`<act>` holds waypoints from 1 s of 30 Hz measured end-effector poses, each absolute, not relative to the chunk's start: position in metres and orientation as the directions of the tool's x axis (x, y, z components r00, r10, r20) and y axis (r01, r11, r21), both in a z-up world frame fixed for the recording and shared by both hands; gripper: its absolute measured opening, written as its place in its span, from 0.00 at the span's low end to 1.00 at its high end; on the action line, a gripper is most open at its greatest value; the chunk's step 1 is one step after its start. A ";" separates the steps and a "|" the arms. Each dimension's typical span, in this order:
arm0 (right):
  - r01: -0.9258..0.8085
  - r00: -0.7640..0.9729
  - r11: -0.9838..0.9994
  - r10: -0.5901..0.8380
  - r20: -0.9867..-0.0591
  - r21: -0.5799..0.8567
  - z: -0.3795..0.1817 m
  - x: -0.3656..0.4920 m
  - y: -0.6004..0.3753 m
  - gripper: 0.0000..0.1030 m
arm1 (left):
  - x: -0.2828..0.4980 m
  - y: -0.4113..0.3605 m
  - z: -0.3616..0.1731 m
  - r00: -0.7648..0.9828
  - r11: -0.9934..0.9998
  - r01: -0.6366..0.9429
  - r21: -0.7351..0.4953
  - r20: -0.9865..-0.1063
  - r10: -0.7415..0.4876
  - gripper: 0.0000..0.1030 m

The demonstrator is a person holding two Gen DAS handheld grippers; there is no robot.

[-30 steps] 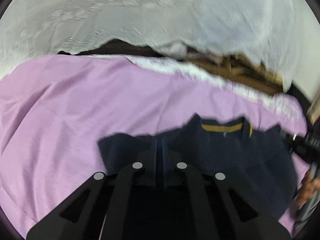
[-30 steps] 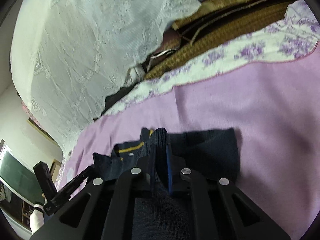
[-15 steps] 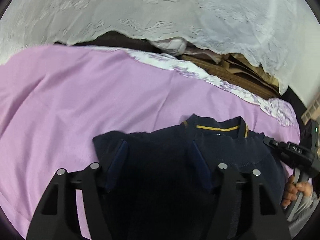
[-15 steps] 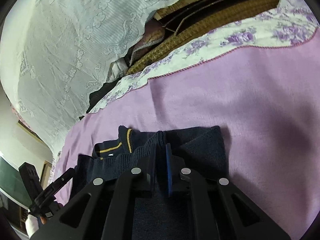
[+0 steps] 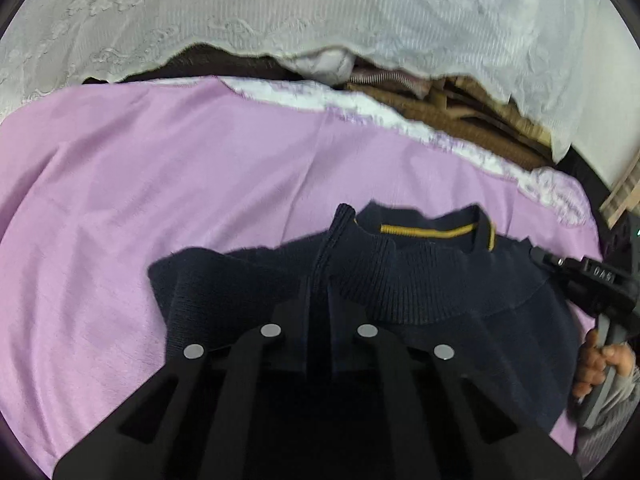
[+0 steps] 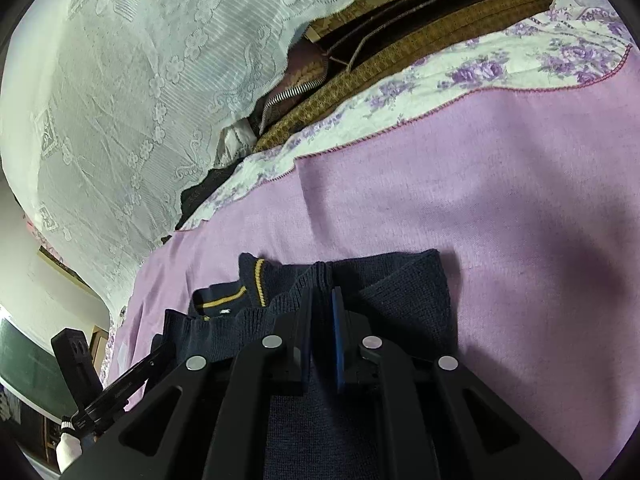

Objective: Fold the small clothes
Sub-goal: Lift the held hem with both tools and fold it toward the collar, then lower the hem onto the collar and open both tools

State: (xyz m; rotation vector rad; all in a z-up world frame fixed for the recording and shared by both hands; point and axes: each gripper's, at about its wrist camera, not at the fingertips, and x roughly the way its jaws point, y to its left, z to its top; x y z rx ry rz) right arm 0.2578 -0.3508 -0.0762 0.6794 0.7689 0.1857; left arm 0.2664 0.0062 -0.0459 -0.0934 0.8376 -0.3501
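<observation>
Left gripper [image 5: 319,280] jaws clenched on a ribbed fold of the sweater [image 5: 440,292]; right gripper [image 6: 321,300] likewise grips the sweater. Sweater lies on the sheet [image 5: 160,184].

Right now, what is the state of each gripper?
Left gripper: closed on a fold of the navy sweater.
Right gripper: closed on the sweater's ribbed edge.

Bare purple sheet [image 5: 200,184] lies open; lace curtain [image 5: 280,8] bounds it.
</observation>
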 end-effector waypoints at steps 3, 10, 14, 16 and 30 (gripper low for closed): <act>0.042 0.748 0.774 0.395 -0.533 0.632 -0.063 0.252 -0.348 0.09 | 0.255 0.015 -0.031 0.666 0.937 0.258 -0.237 -0.658 -0.350 0.06; 0.075 0.711 0.827 0.348 -0.611 0.557 -0.074 0.266 -0.337 0.09 | 0.271 0.020 -0.060 0.593 0.952 0.175 -0.252 -0.744 -0.307 0.06; 0.084 0.698 0.815 0.362 -0.618 0.573 -0.081 0.270 -0.341 0.09 | 0.270 0.017 -0.061 0.597 0.955 0.174 -0.239 -0.746 -0.295 0.08; 0.083 0.700 0.820 0.357 -0.619 0.566 -0.080 0.269 -0.340 0.09 | 0.269 0.019 -0.059 0.597 0.954 0.172 -0.246 -0.744 -0.300 0.08; -0.050 0.703 0.810 0.444 -0.556 0.584 -0.053 0.241 -0.310 0.12 | 0.230 -0.002 -0.042 0.564 0.902 0.318 -0.293 -0.706 -0.428 0.23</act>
